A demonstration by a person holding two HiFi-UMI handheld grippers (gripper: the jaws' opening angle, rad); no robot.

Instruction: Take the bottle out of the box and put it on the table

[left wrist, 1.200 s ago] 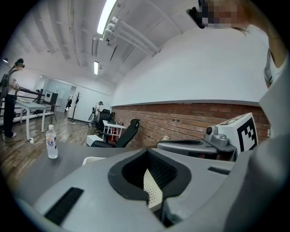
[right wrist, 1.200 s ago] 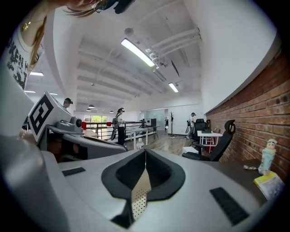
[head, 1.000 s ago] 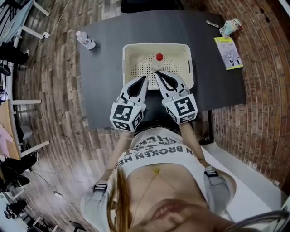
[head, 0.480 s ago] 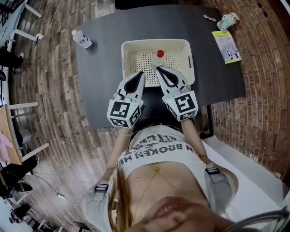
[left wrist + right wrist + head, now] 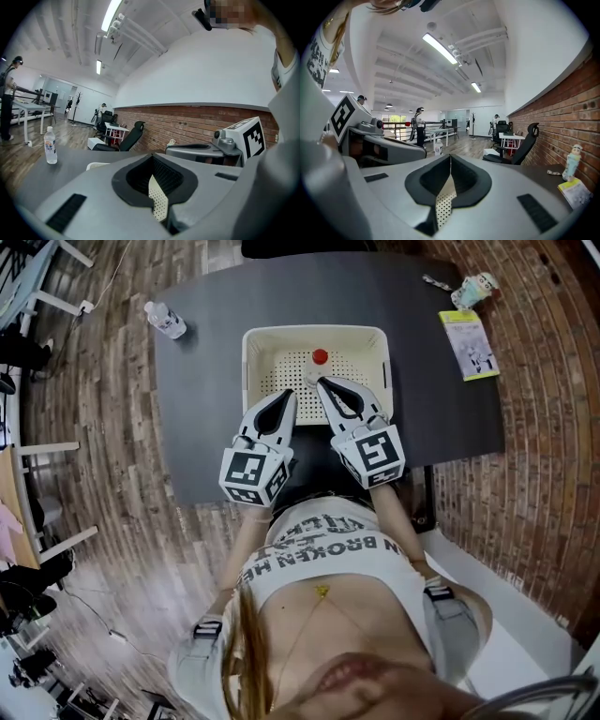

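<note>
Left gripper (image 5: 289, 396) and right gripper (image 5: 322, 383), both closed tight and holding nothing, tips over the box's (image 5: 247, 371) near edge; the red-capped bottle (image 5: 318, 363) stands inside the box, just beyond the right gripper's tips.

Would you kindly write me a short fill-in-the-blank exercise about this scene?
1. The bottle in the box has a ___ cap.
2. In the head view, a second bottle stands on the table near its far ___ corner.
3. The left gripper and the right gripper both have their fingers ___.
Missing words: red; left; shut.
</note>
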